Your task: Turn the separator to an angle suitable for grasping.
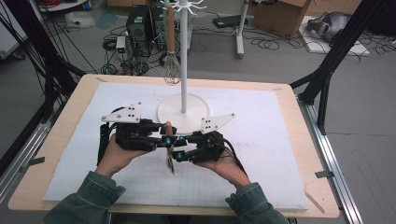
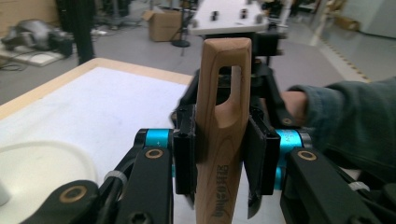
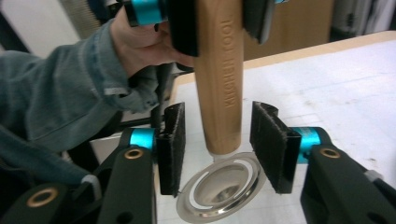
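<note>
A utensil with a wooden handle [image 2: 223,121] and a round shiny metal head [image 3: 219,191] hangs upright over the white mat between my two grippers. My left gripper [image 1: 164,140] is shut on the handle, both pads pressed against its sides just below the slot in its top. In the right gripper view the handle [image 3: 219,79] comes down from the left gripper [image 3: 215,18]. My right gripper [image 3: 219,149] stands open around the handle's lower end, with a gap on each side. In the high view the right gripper [image 1: 176,152] faces the left one, and the metal head [image 1: 169,164] dangles below them.
A white stand with a round base [image 1: 198,109] and a tall pole [image 1: 183,56] rises just behind the grippers. A whisk [image 1: 171,67] hangs from its hooks. The white mat [image 1: 271,140] covers the wooden table [image 1: 317,154]. Black frame legs flank the table.
</note>
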Demonstrator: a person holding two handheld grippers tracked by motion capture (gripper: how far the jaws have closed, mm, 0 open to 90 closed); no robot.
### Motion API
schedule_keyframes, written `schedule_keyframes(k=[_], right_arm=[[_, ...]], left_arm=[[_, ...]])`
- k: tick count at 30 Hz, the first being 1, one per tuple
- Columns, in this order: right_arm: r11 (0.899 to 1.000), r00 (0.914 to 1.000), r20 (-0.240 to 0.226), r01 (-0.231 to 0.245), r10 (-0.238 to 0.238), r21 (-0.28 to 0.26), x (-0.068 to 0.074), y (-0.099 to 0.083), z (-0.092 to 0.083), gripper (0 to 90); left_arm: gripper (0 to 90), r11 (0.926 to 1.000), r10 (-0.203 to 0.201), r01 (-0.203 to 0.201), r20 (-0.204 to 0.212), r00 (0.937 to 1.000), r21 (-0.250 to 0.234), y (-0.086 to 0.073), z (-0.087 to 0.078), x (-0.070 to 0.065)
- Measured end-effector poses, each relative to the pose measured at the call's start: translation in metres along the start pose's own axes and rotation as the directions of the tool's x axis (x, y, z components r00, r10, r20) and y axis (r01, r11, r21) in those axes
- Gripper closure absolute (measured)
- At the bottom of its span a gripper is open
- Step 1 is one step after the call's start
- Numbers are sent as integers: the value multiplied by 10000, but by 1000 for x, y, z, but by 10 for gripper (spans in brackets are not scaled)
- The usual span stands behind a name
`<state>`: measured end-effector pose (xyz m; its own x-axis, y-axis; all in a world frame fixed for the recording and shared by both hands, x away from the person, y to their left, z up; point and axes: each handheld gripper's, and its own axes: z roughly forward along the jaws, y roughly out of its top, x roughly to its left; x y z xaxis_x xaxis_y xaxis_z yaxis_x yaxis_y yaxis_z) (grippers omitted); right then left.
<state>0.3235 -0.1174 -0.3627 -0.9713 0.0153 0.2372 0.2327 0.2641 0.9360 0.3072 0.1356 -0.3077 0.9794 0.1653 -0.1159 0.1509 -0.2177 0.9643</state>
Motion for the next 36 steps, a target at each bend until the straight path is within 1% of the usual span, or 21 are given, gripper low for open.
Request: schedule_keyframes(k=[2, 3, 5, 6, 8, 9, 10, 11, 12, 14, 16, 17, 20, 23, 24, 28, 30, 31, 32, 34, 36], right_arm=[[10000, 9986, -529, 40, -35, 79, -3, 3, 1, 521], [9998, 9980, -601, 180, -175, 76, -3, 4, 1, 522], [9995, 9948, -992, 269, -253, 151, -4, 6, 4, 525], [9991, 9936, -1066, 385, -365, 165, -3, 6, 6, 534], [9985, 9899, -1333, 505, -473, 210, -3, 6, 8, 580], [9980, 9901, -1295, 579, -543, 245, -3, 6, 9, 619], [9979, 9880, -1454, 568, -517, 310, -2, 6, 10, 655], [9967, 9875, -1401, 767, -722, 268, -1, 6, 10, 663], [9956, 9894, -1166, 907, -871, 256, 1, 7, 11, 670], [9963, 9924, -941, 824, -796, 262, 4, 7, 11, 674], [9961, 9951, -547, 835, -818, 300, 6, 8, 10, 677], [9963, 9960, -409, 803, -791, 298, 7, 8, 11, 677], [9958, 9965, 28, 835, -837, 364, 8, 9, 13, 678], [9957, 9947, 560, 835, -858, 412, 10, 10, 15, 678], [9947, 9921, 803, 925, -959, 449, 10, 10, 16, 678], [9957, 9823, 1654, 815, -877, 444, 13, 12, 16, 677], [9955, 9752, 2024, 810, -893, 487, 14, 13, 17, 678], [9951, 9695, 2273, 801, -912, 574, 15, 14, 18, 678], [9944, 9664, 2376, 862, -983, 608, 15, 14, 19, 678], [9946, 9633, 2514, 797, -938, 658, 17, 14, 20, 677], [9932, 9600, 2584, 930, -1079, 694, 17, 14, 20, 676]], left_arm=[[678, 10000, 78, -80, 266, 9996, 49, 1, 1, 0], [678, 9999, 89, -91, 463, 9989, 44, 2, 1, 0], [678, 10000, 89, -89, 709, 9974, -12, 2, 2, 0], [678, 9998, 188, -194, 878, 9960, 63, 3, 2, 0], [678, 9998, 184, -196, 1193, 9927, 90, 4, 3, -1], [678, 9996, 239, -252, 1194, 9926, 93, 4, 3, -1], [678, 9996, 227, -242, 1197, 9926, 108, 4, 3, -1], [677, 9997, 200, -214, 1162, 9930, 106, 4, 2, 0], [676, 9998, 144, -154, 1111, 9937, 86, 4, 1, 0], [673, 9998, 173, -182, 890, 9959, 93, 3, -1, 0], [669, 9997, 211, -220, 680, 9975, 126, 3, -2, 0], [667, 9995, 256, -265, 479, 9985, 187, 3, -2, -1], [663, 9995, 272, -274, 88, 9996, 184, 3, -2, -2], [622, 9995, 234, -223, -475, 9986, 219, 3, -3, -4], [609, 9997, 196, -185, -701, 9974, 167, 3, -3, -5], [586, 9996, 189, -156, -1510, 9884, 227, 3, -4, -7], [602, 9995, 248, -212, -1859, 9823, 215, 4, -4, -8], [624, 9994, 284, -240, -1968, 9800, 248, 4, -4, -8], [658, 9993, 319, -275, -2095, 9773, 241, 4, -4, -9], [688, 9993, 325, -281, -2046, 9783, 242, 4, -4, -9], [694, 9993, 331, -293, -1876, 9817, 225, 5, -4, -9]])
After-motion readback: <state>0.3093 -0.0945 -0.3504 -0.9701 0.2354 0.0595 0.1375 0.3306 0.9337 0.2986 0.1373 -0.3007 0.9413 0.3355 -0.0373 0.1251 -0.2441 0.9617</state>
